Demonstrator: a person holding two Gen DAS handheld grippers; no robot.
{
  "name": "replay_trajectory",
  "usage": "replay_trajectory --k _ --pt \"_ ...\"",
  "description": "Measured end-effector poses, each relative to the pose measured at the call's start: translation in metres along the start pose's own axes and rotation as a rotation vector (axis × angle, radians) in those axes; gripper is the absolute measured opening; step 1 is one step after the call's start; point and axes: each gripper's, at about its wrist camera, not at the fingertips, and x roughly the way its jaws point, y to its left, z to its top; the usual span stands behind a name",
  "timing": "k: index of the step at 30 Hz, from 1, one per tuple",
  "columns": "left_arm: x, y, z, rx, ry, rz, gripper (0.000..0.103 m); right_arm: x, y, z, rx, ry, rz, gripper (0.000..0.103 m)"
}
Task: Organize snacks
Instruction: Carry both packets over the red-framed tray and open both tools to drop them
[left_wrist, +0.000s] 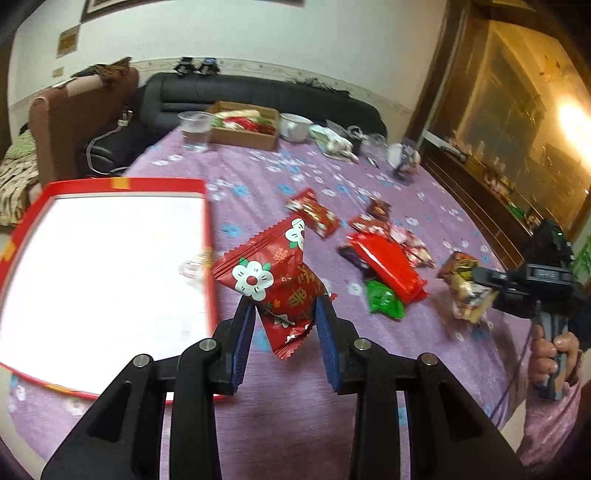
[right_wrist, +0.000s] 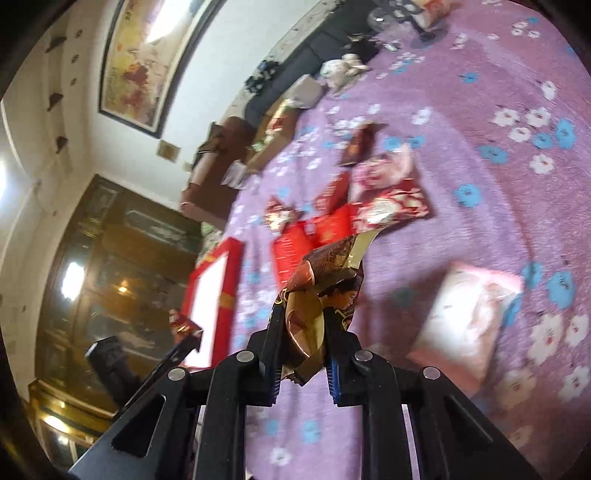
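Note:
My left gripper is shut on a red flowered snack packet and holds it above the purple cloth, just right of the red-rimmed white tray. My right gripper is shut on a brown and gold snack packet, lifted over the table; it also shows in the left wrist view at the right. A pile of red snack packets and a green one lie on the cloth between the grippers. The tray also shows in the right wrist view.
A pink-white packet lies on the cloth near my right gripper. At the far end stand a cardboard box of snacks, a clear plastic cup and a white bowl. A dark sofa is behind the table.

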Motion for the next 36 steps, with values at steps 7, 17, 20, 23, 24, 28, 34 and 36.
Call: replay_trajectory --k 7,17,20,23,24,28,34,36 --pt "-0.015 0.05 0.0 -0.072 -0.023 0.113 0.031 0.065 0.069 0.001 -0.105 0.121 0.078 0.019" --pt "-0.017 0.098 -0.004 -0.149 0.018 0.253 0.031 0.214 0.165 -0.014 -0.232 0.315 0.14 0.02" --pt "-0.023 0.099 -0.003 -0.151 -0.009 0.304 0.033 0.233 0.186 -0.021 -0.269 0.319 0.152 0.024" --pt "-0.032 0.103 -0.003 -0.156 -0.039 0.343 0.048 0.234 0.193 -0.02 -0.276 0.306 0.194 0.04" --pt "-0.034 0.104 -0.003 -0.158 -0.047 0.344 0.054 0.226 0.191 -0.018 -0.282 0.281 0.191 0.047" --pt "-0.035 0.1 -0.002 -0.157 -0.052 0.327 0.055 0.189 0.163 -0.002 -0.266 0.197 0.138 0.051" --pt "-0.017 0.065 -0.001 -0.096 -0.011 0.243 0.055 0.087 0.08 0.018 -0.196 0.019 -0.026 0.059" --pt "-0.011 0.049 0.0 -0.071 0.0 0.206 0.055 0.053 0.055 0.019 -0.162 -0.042 -0.083 0.063"
